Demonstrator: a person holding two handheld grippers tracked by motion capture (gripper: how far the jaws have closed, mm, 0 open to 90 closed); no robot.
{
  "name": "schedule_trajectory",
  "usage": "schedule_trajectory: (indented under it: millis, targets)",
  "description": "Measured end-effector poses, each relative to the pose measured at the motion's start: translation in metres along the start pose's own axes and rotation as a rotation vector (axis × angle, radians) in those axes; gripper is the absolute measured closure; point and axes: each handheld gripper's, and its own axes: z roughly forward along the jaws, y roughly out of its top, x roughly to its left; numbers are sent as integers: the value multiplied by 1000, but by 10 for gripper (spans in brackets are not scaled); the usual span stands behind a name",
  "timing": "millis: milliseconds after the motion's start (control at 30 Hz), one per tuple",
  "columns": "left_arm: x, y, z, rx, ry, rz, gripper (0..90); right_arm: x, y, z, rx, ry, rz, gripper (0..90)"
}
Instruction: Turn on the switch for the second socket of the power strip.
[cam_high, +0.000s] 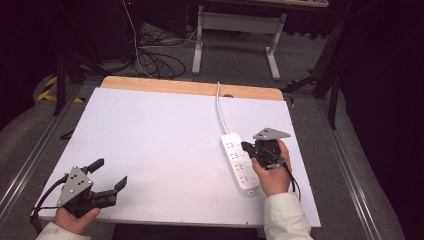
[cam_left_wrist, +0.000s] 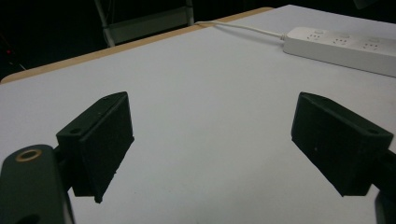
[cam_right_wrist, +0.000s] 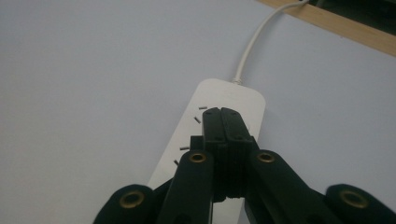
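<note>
Two grippers up, one working. Right gripper (cam_high: 250, 150) has its jaws pressed fully together with nothing between them, tips down over the white power strip (cam_high: 239, 159), which lies on the right side of the tabletop (cam_high: 150, 145), its cord (cam_high: 219, 107) running off toward the far wooden edge. Closed jaws make one narrow point, so my read is it's meant to poke something on the strip, likely a switch or button near the cord end; hard to tell from the right gripper view whether the tips actually touch the casing or hover just above.

Right hand (cam_high: 272, 175) comes in from the near edge, wrist angled so the gripper points forward and down along the strip's length.

Left gripper (cam_high: 107, 175) is parked at the near-left corner, jaws spread wide and empty, well apart from the strip. Left hand (cam_high: 75, 215) holds it low and roughly level, aimed across the tabletop toward the strip.
</note>
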Motion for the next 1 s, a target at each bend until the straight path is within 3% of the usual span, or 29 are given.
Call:
schedule_trajectory:
  millis: [633, 1000]
  targets:
    - [0, 0, 0, 3, -4, -5, 135, -4, -7, 19, 72, -45, -2, 900]
    - [0, 0, 0, 5, -6, -4, 135, -4, -12, 25, 93, -48, 5, 900]
